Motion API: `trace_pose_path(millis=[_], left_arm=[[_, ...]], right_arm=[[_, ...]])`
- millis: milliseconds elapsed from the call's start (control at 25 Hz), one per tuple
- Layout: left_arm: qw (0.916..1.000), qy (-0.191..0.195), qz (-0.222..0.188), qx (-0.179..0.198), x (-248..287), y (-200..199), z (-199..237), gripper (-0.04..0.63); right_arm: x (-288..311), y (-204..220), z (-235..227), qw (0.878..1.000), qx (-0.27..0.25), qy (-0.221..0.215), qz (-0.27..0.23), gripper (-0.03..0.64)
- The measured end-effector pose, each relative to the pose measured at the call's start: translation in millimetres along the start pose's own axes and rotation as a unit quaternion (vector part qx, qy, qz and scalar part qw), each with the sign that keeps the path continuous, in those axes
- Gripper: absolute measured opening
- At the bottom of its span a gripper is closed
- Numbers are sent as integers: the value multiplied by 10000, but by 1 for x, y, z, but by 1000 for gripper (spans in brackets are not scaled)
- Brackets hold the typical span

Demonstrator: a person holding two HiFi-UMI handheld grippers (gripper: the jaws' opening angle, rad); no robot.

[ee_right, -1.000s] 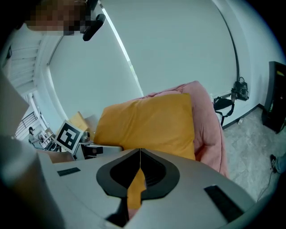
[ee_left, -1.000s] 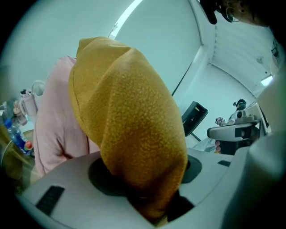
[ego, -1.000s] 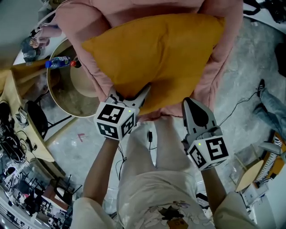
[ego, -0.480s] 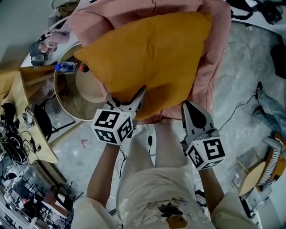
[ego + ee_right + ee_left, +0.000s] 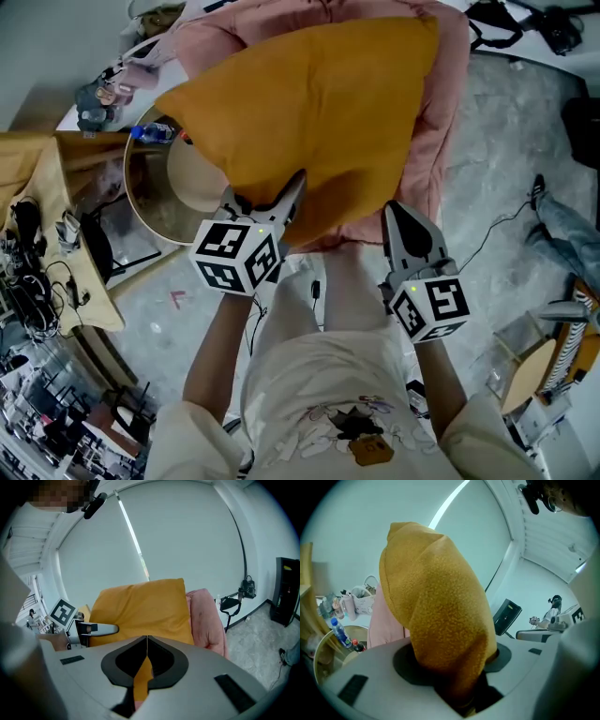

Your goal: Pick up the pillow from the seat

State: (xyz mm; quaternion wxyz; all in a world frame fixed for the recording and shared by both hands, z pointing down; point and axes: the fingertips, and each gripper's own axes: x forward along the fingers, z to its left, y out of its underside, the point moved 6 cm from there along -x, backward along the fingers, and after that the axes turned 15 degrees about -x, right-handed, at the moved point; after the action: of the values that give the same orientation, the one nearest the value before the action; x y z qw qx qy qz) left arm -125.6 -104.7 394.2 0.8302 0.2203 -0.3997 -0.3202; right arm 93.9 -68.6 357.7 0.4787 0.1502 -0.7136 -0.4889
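The big pink soft seat (image 5: 442,103) filled the top of the head view. The wide yellow fuzzy pillow (image 5: 309,103) lay across it and leaned on its back. Your left gripper (image 5: 281,197) was squeezed tight on the pillow's near edge, with the fuzzy cloth bunched between its jaws. Your right gripper (image 5: 401,217) was closed on nothing, its tips pressed together just beside that same edge. I think you were at the lifting step. Next you would need a firm left squeeze and a lift until the pillow hung free of the seat.
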Motion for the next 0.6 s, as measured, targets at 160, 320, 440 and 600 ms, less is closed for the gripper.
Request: trace_pose_path(millis=[160, 320, 440, 600], left_arm=[[9998, 55, -172, -77, -21, -12, -12, 245], [9994, 77, -339, -47, -44, -22, -24, 245], [9989, 93, -451, -23, -64, -24, -34, 245], [9981, 110, -601, -67, -90, -25, -45, 245]], right_arm=[[-14, -9, 7, 9999, -45, 89, -109, 20], [-30, -19, 20, 9997, -106, 119, -211, 20], [-47, -29, 33, 9992, -182, 120, -347, 20], [-66, -38, 50, 9983, -252, 101, -521, 21]])
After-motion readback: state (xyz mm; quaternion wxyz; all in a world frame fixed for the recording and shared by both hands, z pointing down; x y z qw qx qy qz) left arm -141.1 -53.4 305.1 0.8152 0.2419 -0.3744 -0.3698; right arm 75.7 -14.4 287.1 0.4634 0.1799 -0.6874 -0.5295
